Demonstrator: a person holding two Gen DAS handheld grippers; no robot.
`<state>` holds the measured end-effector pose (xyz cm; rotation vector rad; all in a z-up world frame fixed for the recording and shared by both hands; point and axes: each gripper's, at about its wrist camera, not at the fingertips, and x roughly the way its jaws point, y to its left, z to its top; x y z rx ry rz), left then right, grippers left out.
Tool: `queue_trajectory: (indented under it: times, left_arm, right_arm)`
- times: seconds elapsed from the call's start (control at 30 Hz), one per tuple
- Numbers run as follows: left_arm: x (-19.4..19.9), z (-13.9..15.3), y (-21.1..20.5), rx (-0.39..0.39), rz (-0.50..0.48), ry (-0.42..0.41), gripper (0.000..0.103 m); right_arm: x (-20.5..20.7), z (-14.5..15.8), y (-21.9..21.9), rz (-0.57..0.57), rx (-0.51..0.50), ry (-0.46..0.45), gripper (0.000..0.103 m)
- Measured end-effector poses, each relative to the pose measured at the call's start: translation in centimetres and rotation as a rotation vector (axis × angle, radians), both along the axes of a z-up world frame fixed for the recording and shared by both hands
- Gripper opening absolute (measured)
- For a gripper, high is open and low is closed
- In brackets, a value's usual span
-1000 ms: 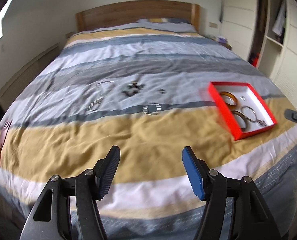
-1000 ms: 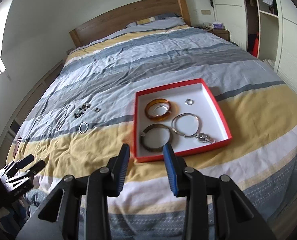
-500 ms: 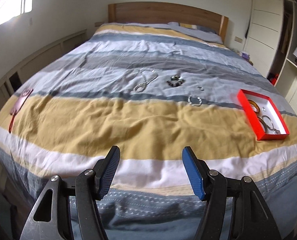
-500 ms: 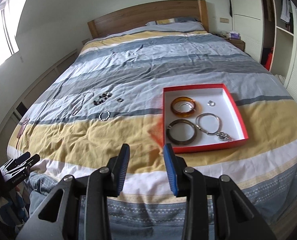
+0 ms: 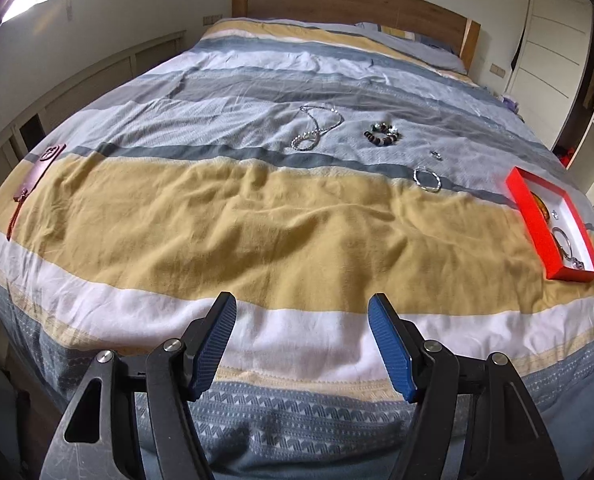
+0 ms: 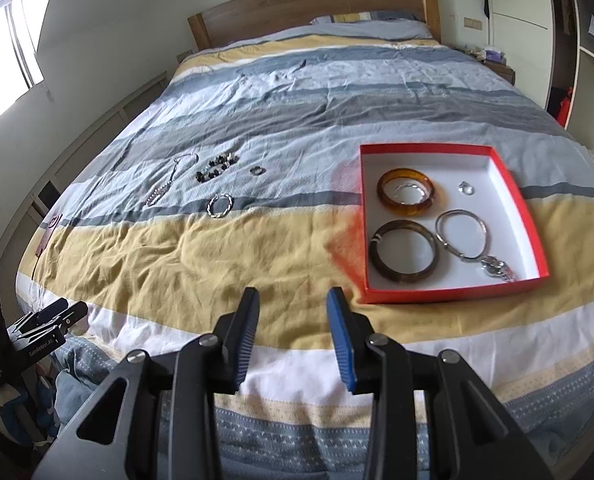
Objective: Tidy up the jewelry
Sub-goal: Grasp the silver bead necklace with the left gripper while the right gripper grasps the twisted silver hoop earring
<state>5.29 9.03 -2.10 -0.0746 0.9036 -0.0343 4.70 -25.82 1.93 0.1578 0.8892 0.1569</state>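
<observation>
A red box [image 6: 449, 148] with a white inside lies on the striped bedcover, right of my right gripper [image 6: 293, 304]. It holds an amber bangle [image 6: 405, 194], a dark brown bangle [image 6: 404, 251], a silver hoop with a charm [image 6: 463, 236] and a small ring [image 6: 465, 188]. Loose on the bed farther left lie a twisted silver bracelet [image 5: 427, 179], a dark beaded bracelet [image 5: 383, 134], a silver chain [image 5: 317, 128] and a small ring [image 5: 436, 155]. My left gripper [image 5: 301, 308] hovers over the bed's foot, its jaws opening with nothing between them. The right gripper is open and empty.
A reddish tag with a tassel [image 5: 37, 172] lies at the bed's left edge. A wooden headboard [image 6: 313, 4] closes the far end. Low cabinets [image 5: 97, 80] run along the left wall and wardrobes [image 6: 577, 40] along the right. The red box [image 5: 537, 224] sits near the bed's right side.
Both views have swung left and dropped lower; the red box has slid toward the right of each frame. The left jaws stand slightly wider apart. The jewelry lies unmoved.
</observation>
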Motion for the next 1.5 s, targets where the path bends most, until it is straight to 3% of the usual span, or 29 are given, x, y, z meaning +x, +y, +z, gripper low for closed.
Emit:
queue_trajectory:
  times: [0.57, 0.7, 0.77, 0.93, 1.27, 1.5]
  left_arm:
    - [7.1, -1.3, 1.7, -0.018, 0.021, 0.037, 0.068]
    - [10.6, -1.4, 2.0, -0.022, 0.007, 0.036, 0.07]
    - [12.4, -1.3, 1.9, -0.019, -0.005, 0.028, 0.071]
    - [17.7, -1.0, 1.3, 0.01, -0.045, 0.004, 0.072]
    - [26.5, -3.3, -0.6, 0.081, -0.09, 0.028, 0.072]
    - [28.3, -5.9, -1.8, 0.092, -0.114, 0.066, 0.053]
  right_arm:
    - [8.4, -4.2, 4.6, 0.132, 0.005, 0.079, 0.034]
    - [10.9, -5.0, 6.2, 0.176, -0.001, 0.093, 0.034]
    - [12.2, -5.4, 7.1, 0.2, -0.004, 0.095, 0.041]
    - [15.1, -6.1, 9.4, 0.265, -0.011, 0.089, 0.044]
    - [19.2, -8.2, 11.8, 0.319, -0.026, 0.104, 0.045]
    - [19.8, -9.0, 13.2, 0.348, -0.024, 0.094, 0.049]
